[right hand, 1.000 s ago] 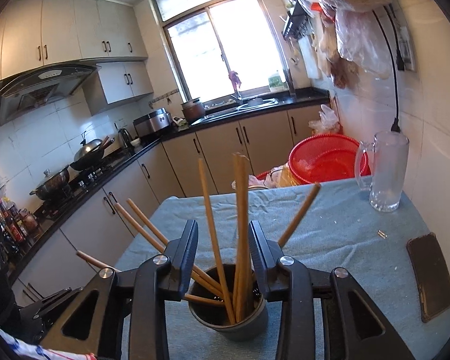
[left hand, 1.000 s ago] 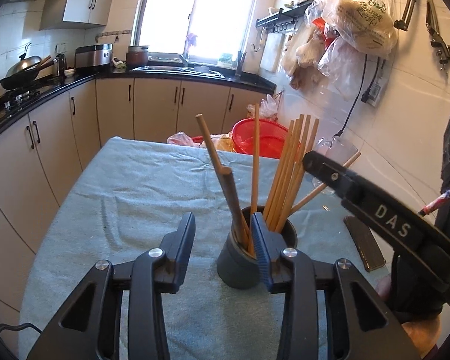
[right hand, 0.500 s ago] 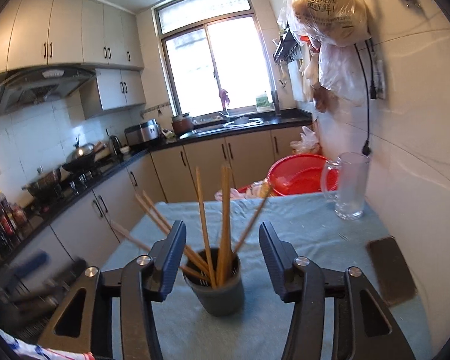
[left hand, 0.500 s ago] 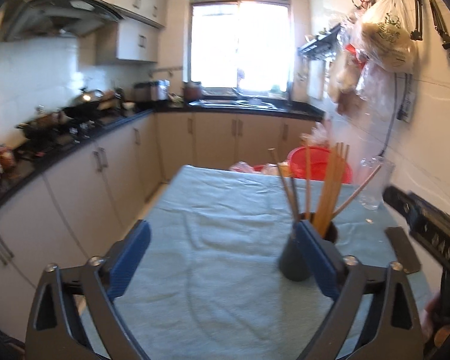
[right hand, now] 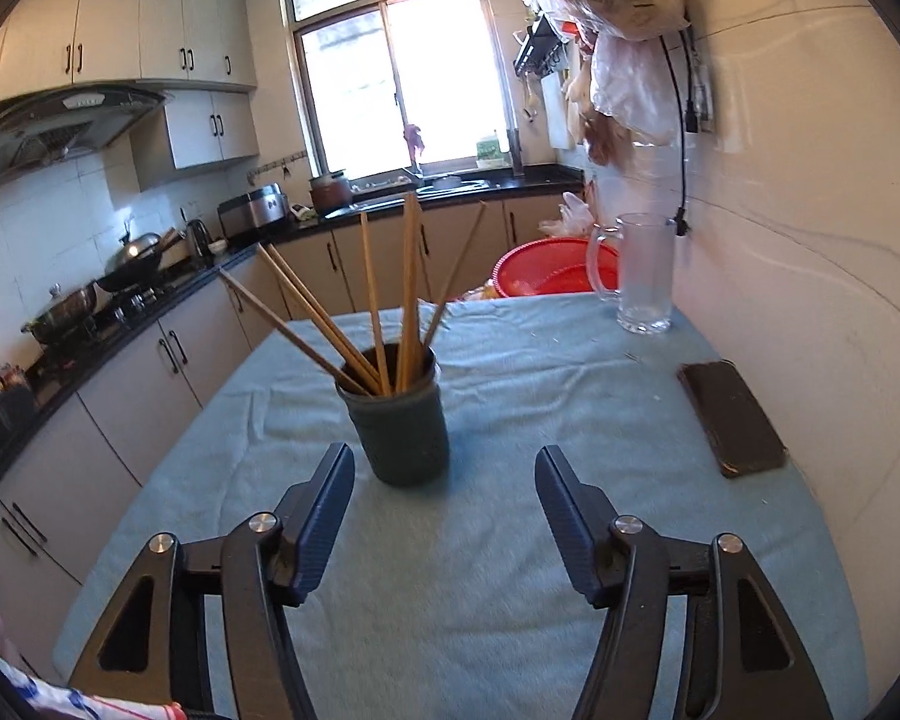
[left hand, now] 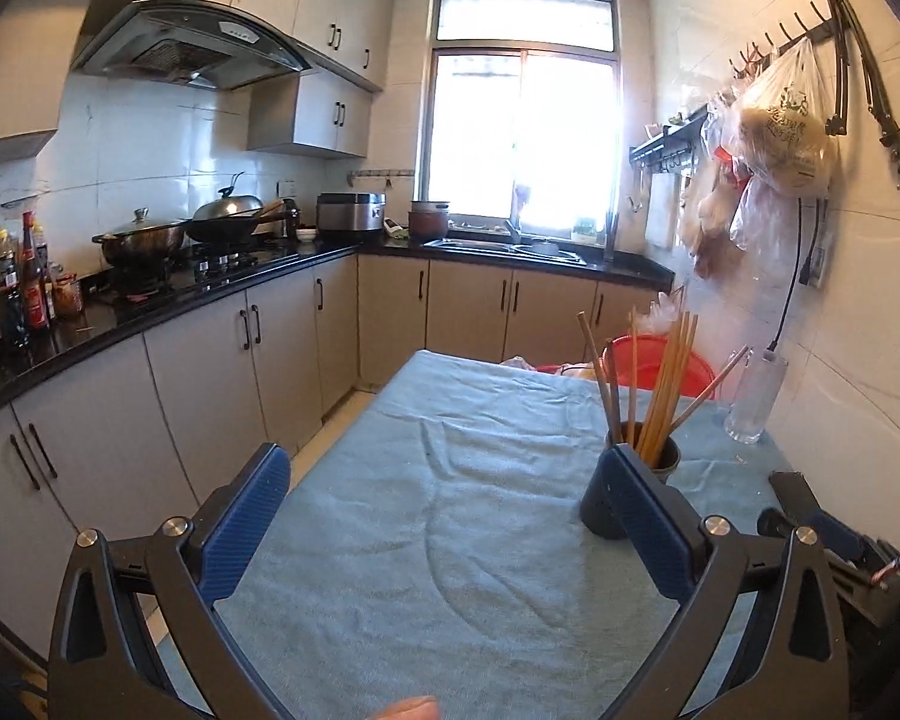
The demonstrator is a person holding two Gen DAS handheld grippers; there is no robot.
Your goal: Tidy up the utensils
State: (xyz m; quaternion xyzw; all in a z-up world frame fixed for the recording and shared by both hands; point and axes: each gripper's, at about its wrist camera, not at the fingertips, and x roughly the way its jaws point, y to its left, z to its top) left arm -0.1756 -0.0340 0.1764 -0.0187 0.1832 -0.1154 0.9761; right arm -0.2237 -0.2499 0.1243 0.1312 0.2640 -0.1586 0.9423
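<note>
A dark grey cup [right hand: 402, 420] stands upright on the blue cloth-covered table [right hand: 510, 570], holding several wooden chopsticks [right hand: 411, 282] that fan out. My right gripper [right hand: 444, 498] is open and empty, just in front of the cup, apart from it. In the left wrist view the cup [left hand: 621, 495] with its chopsticks [left hand: 666, 384] sits behind my right-hand finger. My left gripper [left hand: 438, 498] is wide open and empty, well back above the table [left hand: 420, 510].
A glass mug [right hand: 642, 270] and a red basket [right hand: 552, 276] stand at the table's far right by the wall. A dark phone [right hand: 732, 417] lies at the right edge. Kitchen cabinets [left hand: 210, 384] and a stove counter run along the left.
Both grippers opened wide and pulled back from the cup. The cup with the chopsticks stays standing on the cloth.
</note>
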